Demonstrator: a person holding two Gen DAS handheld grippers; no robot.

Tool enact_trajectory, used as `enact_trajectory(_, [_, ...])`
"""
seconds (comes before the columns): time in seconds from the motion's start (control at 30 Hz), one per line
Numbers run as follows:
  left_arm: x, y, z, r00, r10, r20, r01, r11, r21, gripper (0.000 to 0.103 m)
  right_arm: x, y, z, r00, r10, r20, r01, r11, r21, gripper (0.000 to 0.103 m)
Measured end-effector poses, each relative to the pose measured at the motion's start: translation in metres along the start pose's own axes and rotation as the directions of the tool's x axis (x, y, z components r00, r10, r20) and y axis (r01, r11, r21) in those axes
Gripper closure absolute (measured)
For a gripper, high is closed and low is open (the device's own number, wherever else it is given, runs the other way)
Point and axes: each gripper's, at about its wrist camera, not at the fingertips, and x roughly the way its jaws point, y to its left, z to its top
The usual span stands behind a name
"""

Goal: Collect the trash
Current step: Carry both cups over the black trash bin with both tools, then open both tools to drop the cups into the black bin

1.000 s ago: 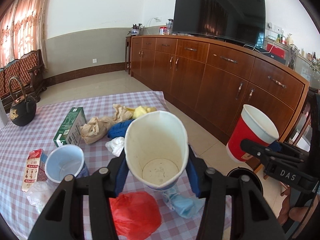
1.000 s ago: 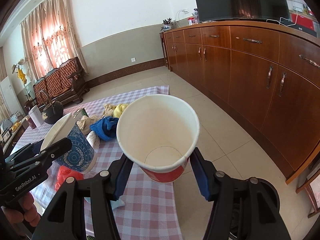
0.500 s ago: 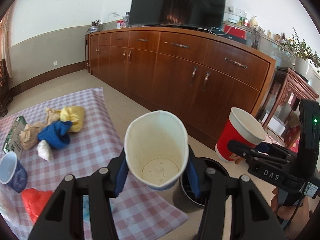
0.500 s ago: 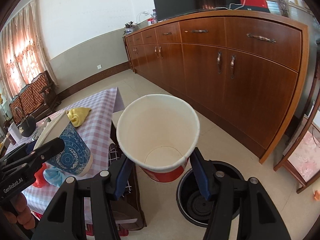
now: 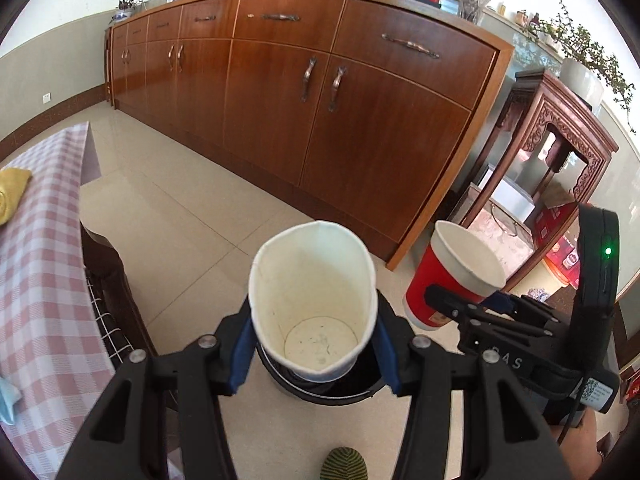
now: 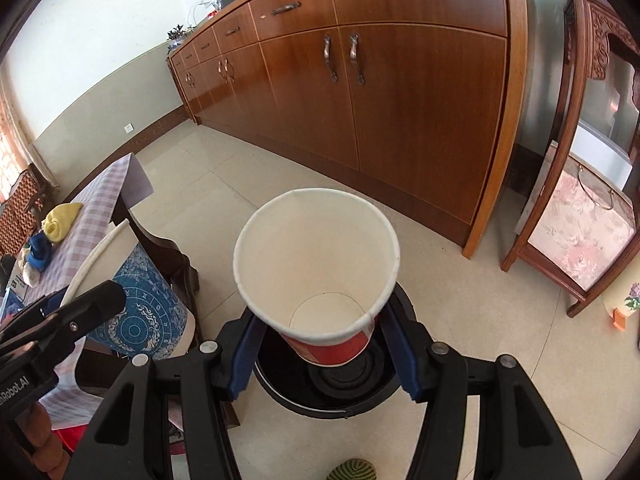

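Note:
My left gripper (image 5: 314, 354) is shut on a blue-patterned paper cup (image 5: 312, 304), its rim squeezed oval, held over a black bin (image 5: 356, 384) on the floor. The same cup (image 6: 136, 304) shows at the left of the right wrist view. My right gripper (image 6: 322, 348) is shut on a red paper cup (image 6: 320, 276), white inside, right above the black bin (image 6: 340, 384). That red cup (image 5: 452, 276) and the right gripper's black body appear at the right of the left wrist view. Both cups look empty.
A checked tablecloth table (image 5: 36, 280) stands at the left with a yellow cloth (image 6: 60, 220) and a blue cloth (image 6: 40, 250) on it. A dark chair (image 6: 168, 256) sits beside the bin. A long wooden sideboard (image 5: 320, 92) and a carved cabinet (image 5: 552, 160) line the far side.
Both grippers swung right from over the table to above the black floor bin and tilted downward, each still holding its cup. The table with its trash slid to the left edge.

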Motion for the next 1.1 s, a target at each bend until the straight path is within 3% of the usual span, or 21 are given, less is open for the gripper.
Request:
enact_trajectory(0.33, [0.071, -0.004, -0.01, 0.992, -0.004, -0.126, 0.0, 1.0, -0.032, 0.049, 0.059, -0.022, 0.003, 0.993, 0.024, -0.117, -0.021, 0.999, 0.03, 0.043])
enact_trajectory(0.57, [0.107, -0.006, -0.016, 0.982, 0.015, -0.188, -0.022, 0.999, -0.037, 0.038, 0.089, -0.029, 0.005, 0.983, -0.007, -0.182, 0.011, 1.0, 0.022, 0.036])
enact_trajectory(0.63, [0.114, -0.005, -0.016, 0.98, 0.014, -0.201, -0.024, 0.999, -0.046, 0.035, 0.094, -0.031, 0.005, 0.982, -0.033, -0.185, 0.037, 0.999, 0.017, 0.028])
enact_trajectory(0.7, [0.119, -0.003, -0.015, 0.979, -0.001, -0.203, -0.013, 0.998, -0.064, 0.024, 0.093, -0.036, 0.007, 0.982, -0.046, -0.182, 0.053, 0.998, 0.03, 0.028])
enact_trajectory(0.93, [0.105, -0.008, -0.005, 0.988, 0.027, -0.152, -0.041, 0.996, -0.085, 0.021, 0.073, -0.045, 0.017, 0.989, -0.087, -0.12, 0.098, 0.992, 0.086, 0.027])
enact_trajectory(1.1, [0.098, -0.007, -0.001, 0.979, 0.065, -0.193, -0.08, 0.994, -0.07, 0.017, 0.062, -0.049, 0.019, 0.991, -0.087, -0.106, 0.1, 0.987, 0.128, 0.027])
